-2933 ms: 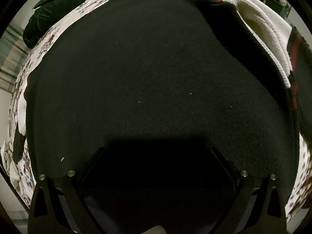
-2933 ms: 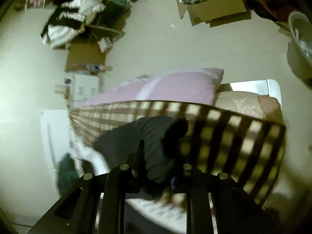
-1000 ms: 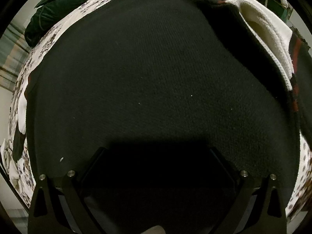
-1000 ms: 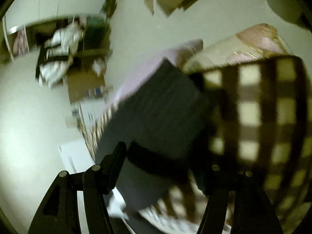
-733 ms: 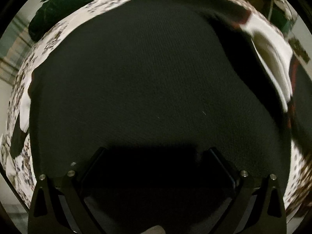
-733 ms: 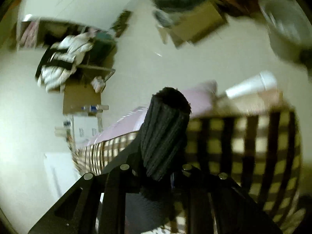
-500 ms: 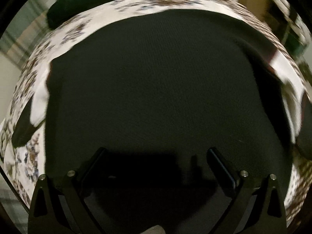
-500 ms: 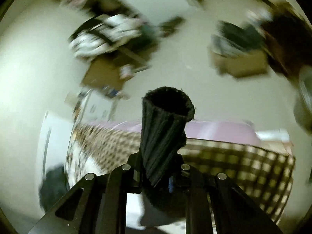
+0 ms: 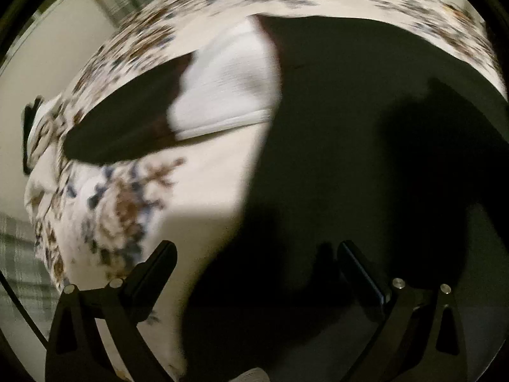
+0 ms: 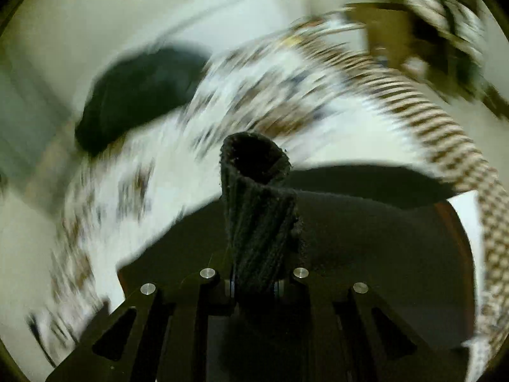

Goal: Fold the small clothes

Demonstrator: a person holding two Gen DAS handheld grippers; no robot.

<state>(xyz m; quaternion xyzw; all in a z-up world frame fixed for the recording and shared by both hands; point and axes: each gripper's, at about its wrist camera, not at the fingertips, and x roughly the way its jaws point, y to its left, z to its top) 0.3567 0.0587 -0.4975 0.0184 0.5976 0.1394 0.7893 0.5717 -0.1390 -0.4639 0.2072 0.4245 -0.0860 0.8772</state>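
My right gripper (image 10: 254, 281) has its jaws clamped on the ribbed cuff (image 10: 256, 210) of the black garment (image 10: 366, 238), which lies on the floral bed cover (image 9: 203, 178). The thin grip may slip if I pull fast. Only the left view shows the left gripper (image 9: 254, 264), its jaws apart and empty, and a white cloth (image 9: 229, 86).

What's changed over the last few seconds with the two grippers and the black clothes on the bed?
The right gripper opened briefly, then closed again on the ribbed black cuff, and has swung toward the bed. The left gripper slid sideways off the black garment, now over its edge beside the floral bedspread. It stays open and empty; the garment still lies flat.
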